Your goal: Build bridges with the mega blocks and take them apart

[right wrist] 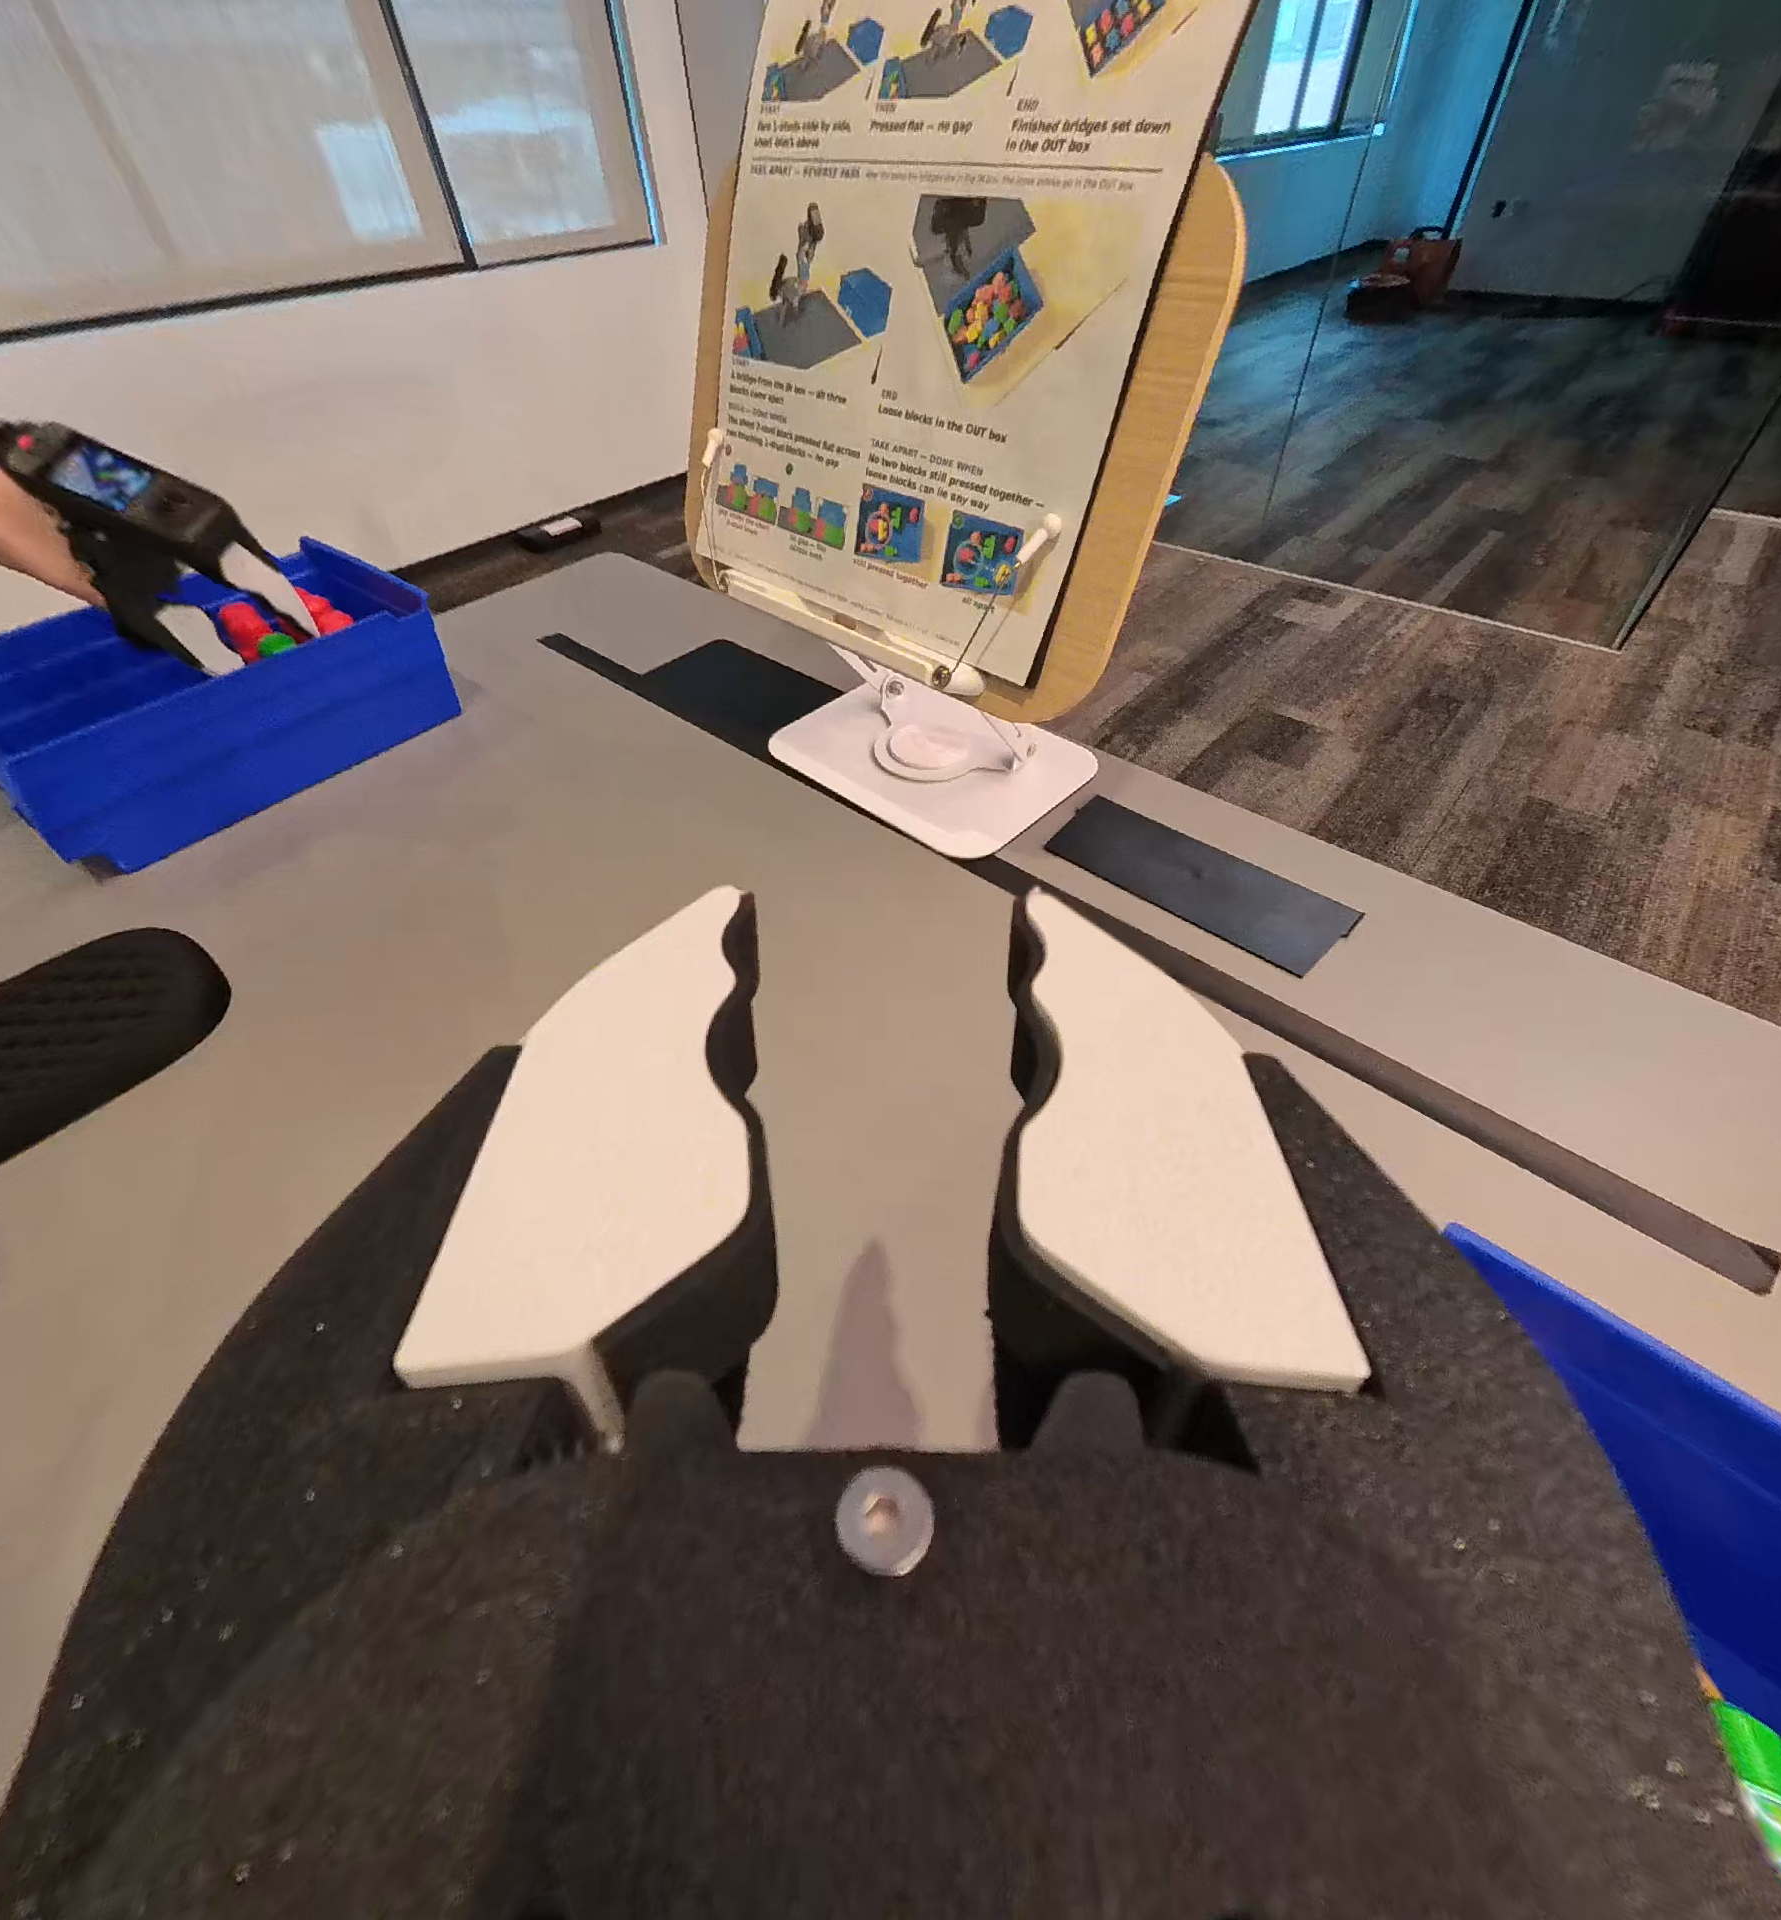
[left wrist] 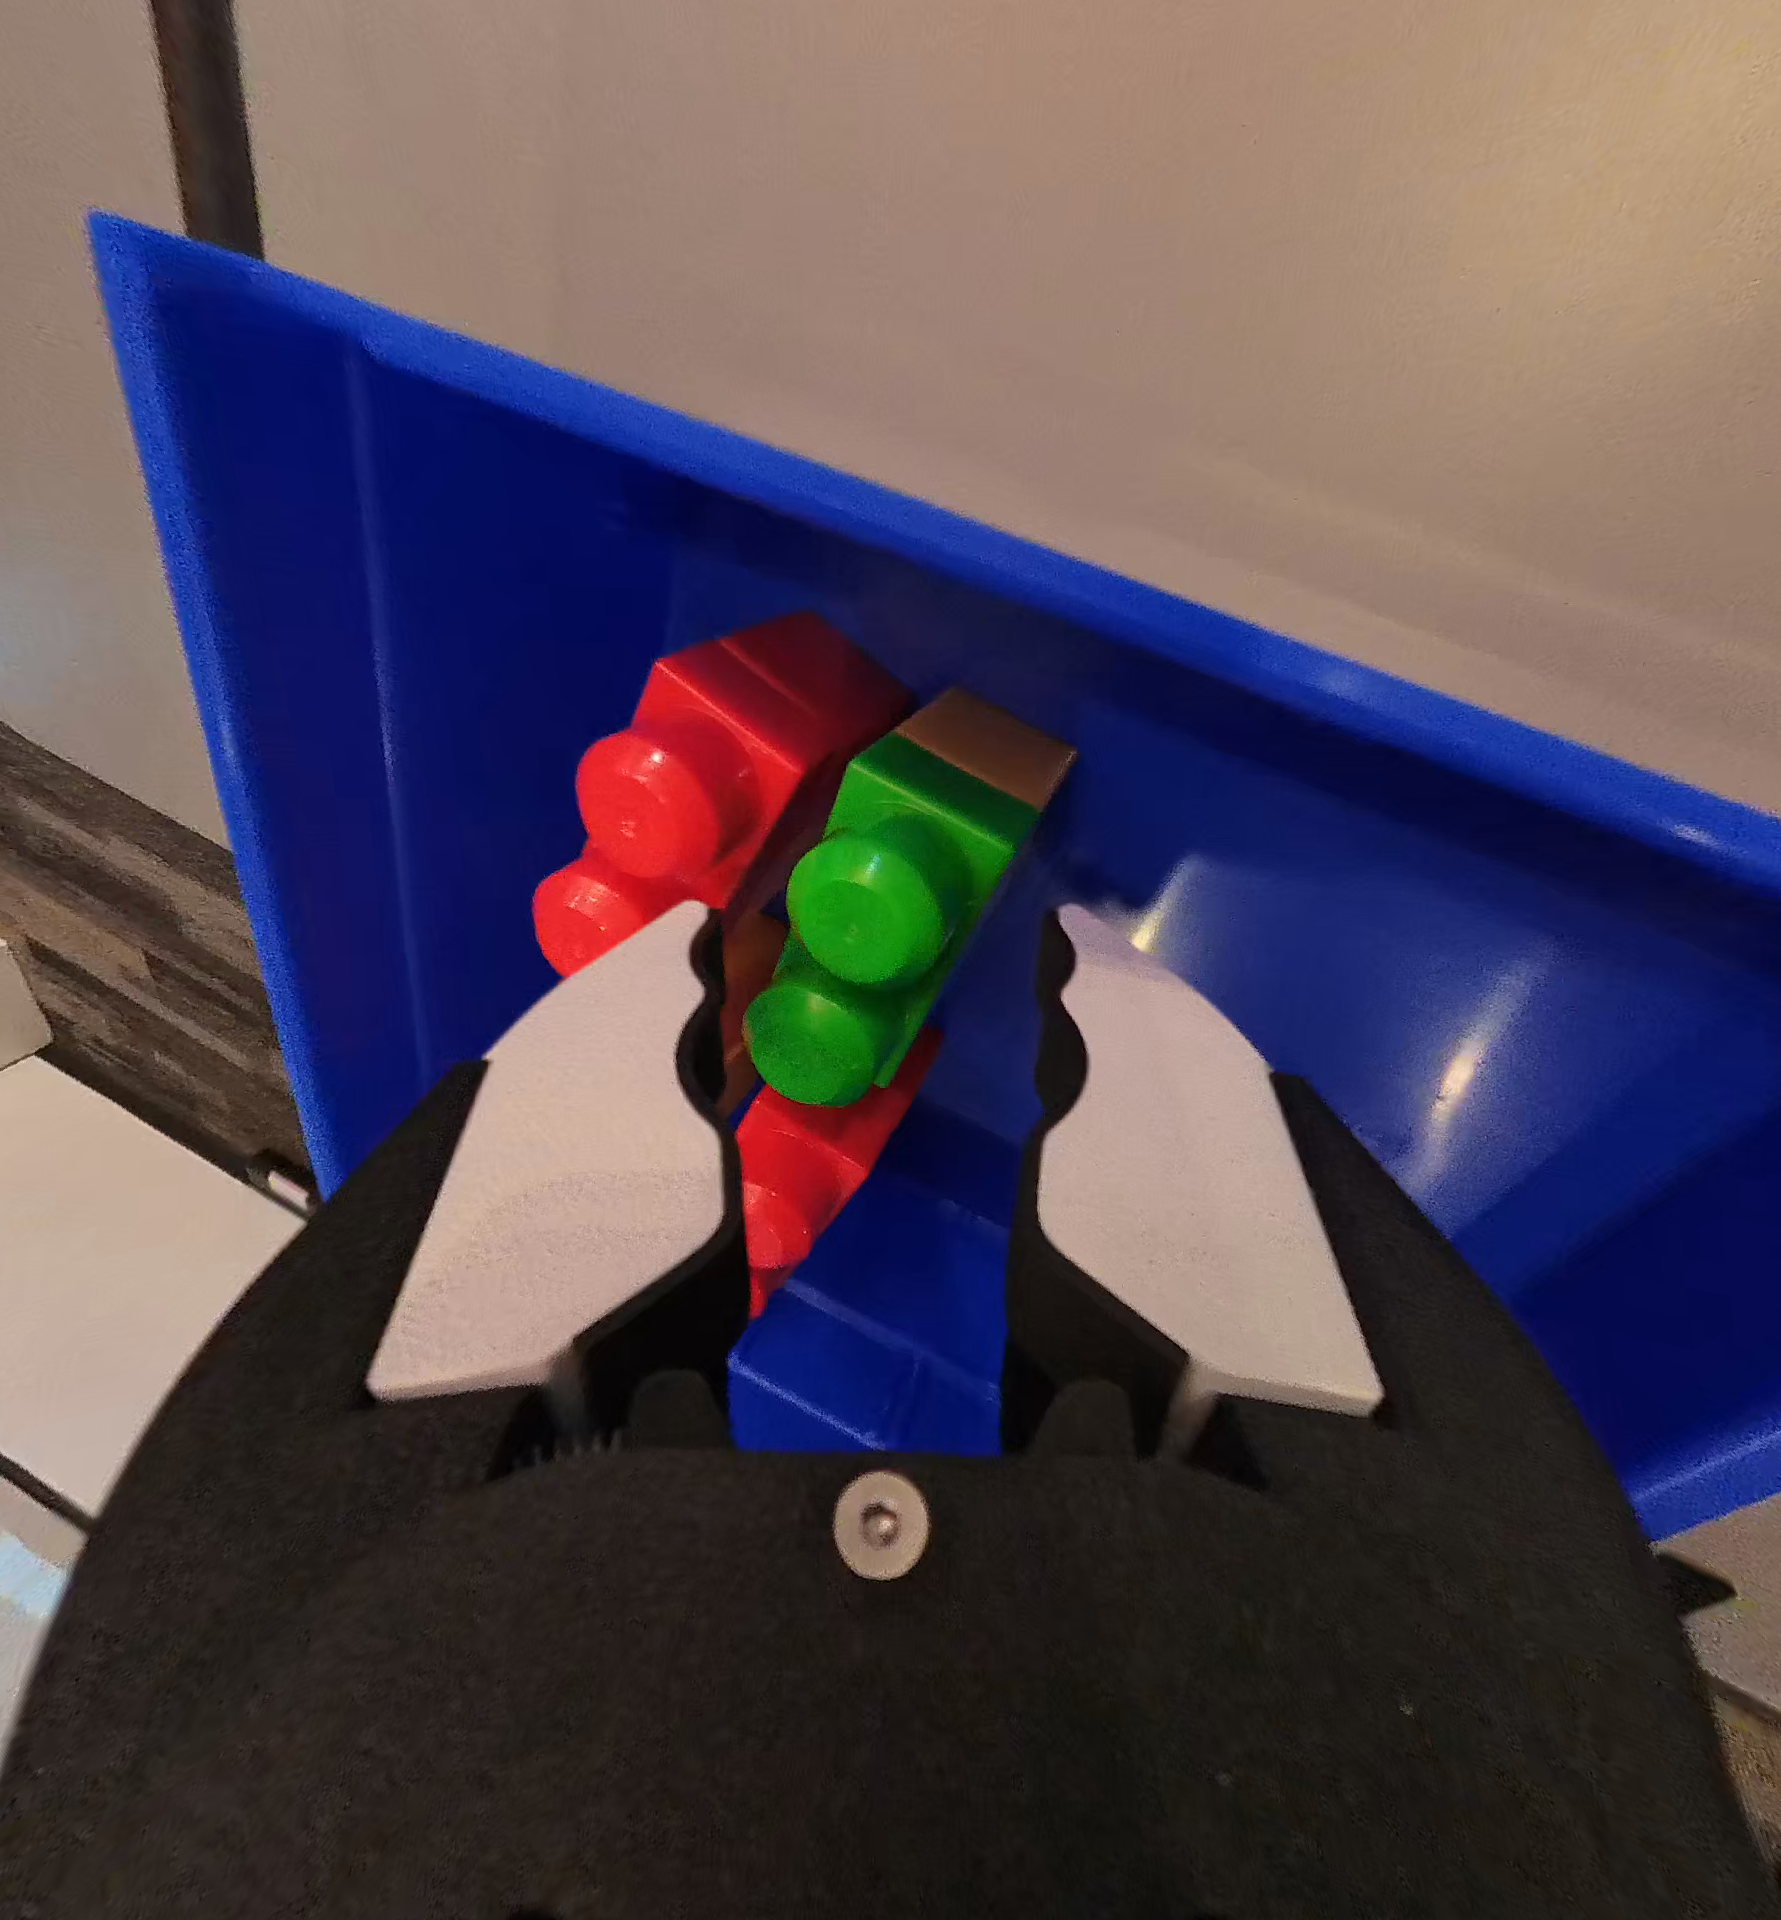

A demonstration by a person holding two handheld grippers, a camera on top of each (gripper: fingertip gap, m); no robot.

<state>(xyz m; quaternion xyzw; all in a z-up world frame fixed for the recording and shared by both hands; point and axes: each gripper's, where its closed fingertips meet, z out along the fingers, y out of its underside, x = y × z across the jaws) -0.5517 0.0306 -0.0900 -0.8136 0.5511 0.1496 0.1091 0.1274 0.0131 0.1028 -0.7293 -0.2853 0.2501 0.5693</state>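
- Three mega blocks sit joined in the blue bin (left wrist: 429,665): a green block (left wrist: 896,925) pressed over a red block (left wrist: 813,1164), and another red block (left wrist: 720,769) just beside it on the left; studs face the camera.
- The left claw (left wrist: 870,935) is spread wide around the green block inside the bin; its white fingers (left wrist: 574,1143) flank the block without clearly touching.
- The right claw (right wrist: 881,914) is open and holds nothing, hovering over the grey surface (right wrist: 595,831).
- From the right wrist view, that bin stands far left on the surface; a second blue bin (right wrist: 1696,1475) with bright blocks shows at the lower right edge.
- An instruction sheet (right wrist: 948,312) stands on a white stand (right wrist: 933,774) across the surface.
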